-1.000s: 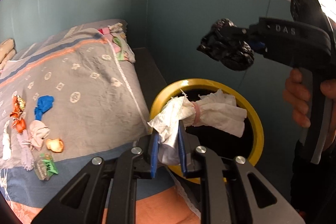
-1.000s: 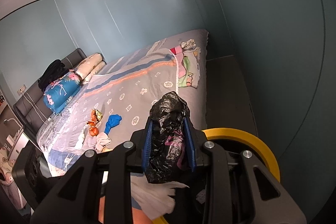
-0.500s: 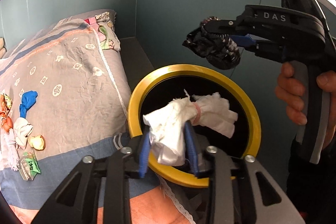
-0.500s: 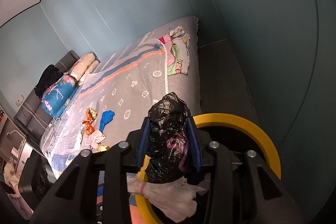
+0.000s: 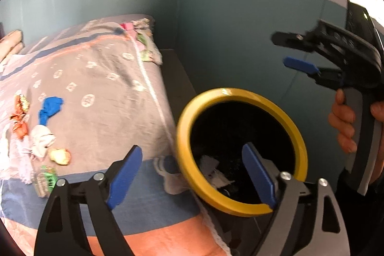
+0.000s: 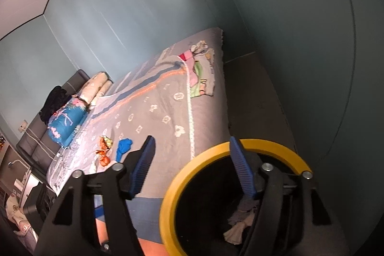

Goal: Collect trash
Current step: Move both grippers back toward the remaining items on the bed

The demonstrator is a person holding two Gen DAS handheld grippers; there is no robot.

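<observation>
A black bin with a yellow rim (image 5: 242, 95) stands beside the bed; it also shows in the right wrist view (image 6: 268, 144). White tissue (image 5: 217, 178) lies inside it, also seen in the right wrist view (image 6: 236, 229). My left gripper (image 5: 192, 174) is open and empty over the bin's near rim. My right gripper (image 6: 194, 167) is open and empty above the bin; it shows in the left wrist view (image 5: 290, 49) at the upper right. On the bed lie a blue scrap (image 5: 50, 107), orange wrappers (image 5: 20, 116), a white wad (image 5: 42, 139), a yellowish piece (image 5: 60, 156) and a green wrapper (image 5: 45, 180).
The grey patterned bedspread (image 5: 96, 92) fills the left. Folded clothes (image 6: 199, 71) lie at the bed's far corner. Pillows and a blue quilt (image 6: 67, 119) sit at the headboard. A dark floor strip (image 6: 252, 97) runs between bed and teal wall.
Both grippers have opened. The white tissue left my left gripper and the black bag left my right gripper; tissue now lies in the bin.
</observation>
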